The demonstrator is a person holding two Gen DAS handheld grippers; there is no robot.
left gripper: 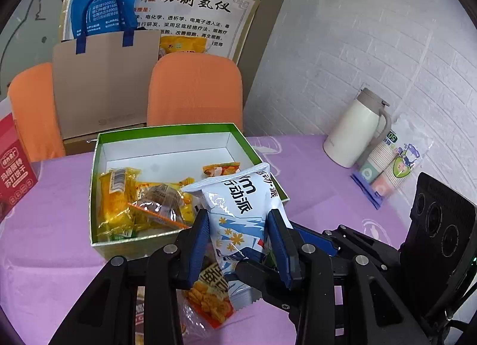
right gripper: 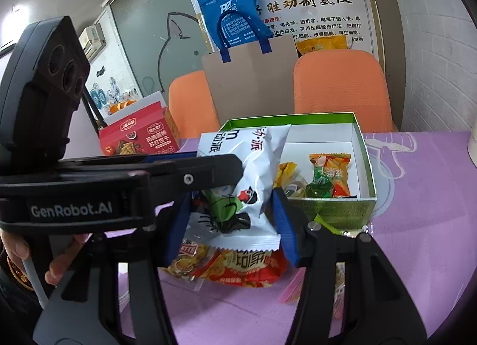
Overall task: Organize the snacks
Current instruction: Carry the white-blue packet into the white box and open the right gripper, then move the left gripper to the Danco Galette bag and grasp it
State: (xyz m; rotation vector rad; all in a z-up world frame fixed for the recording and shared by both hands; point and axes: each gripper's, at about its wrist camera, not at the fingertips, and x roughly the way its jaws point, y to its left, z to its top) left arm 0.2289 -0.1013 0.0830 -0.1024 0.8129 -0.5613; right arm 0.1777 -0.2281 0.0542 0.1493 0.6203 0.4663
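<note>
A white and blue snack bag (left gripper: pixel 238 213) stands between the blue pads of my left gripper (left gripper: pixel 240 240), which is shut on it. The same bag (right gripper: pixel 253 178) sits between the fingers of my right gripper (right gripper: pixel 231 222), which also closes on it; the left gripper's black finger (right gripper: pixel 190 178) crosses in from the left. The bag is held just in front of a green open box (left gripper: pixel 100 148) with a white inside, holding several yellow and orange snack packs (left gripper: pixel 125 202). More snack packs (right gripper: pixel 235 267) lie on the purple tablecloth under the bag.
A white thermos jug (left gripper: pixel 356 127) and a sleeve of paper cups (left gripper: pixel 387 169) stand at the right by the brick wall. A red cracker box (right gripper: pixel 140 136) stands at the left. Two orange chairs (left gripper: pixel 195 91) and a cardboard bag (left gripper: pixel 104 88) are behind the table.
</note>
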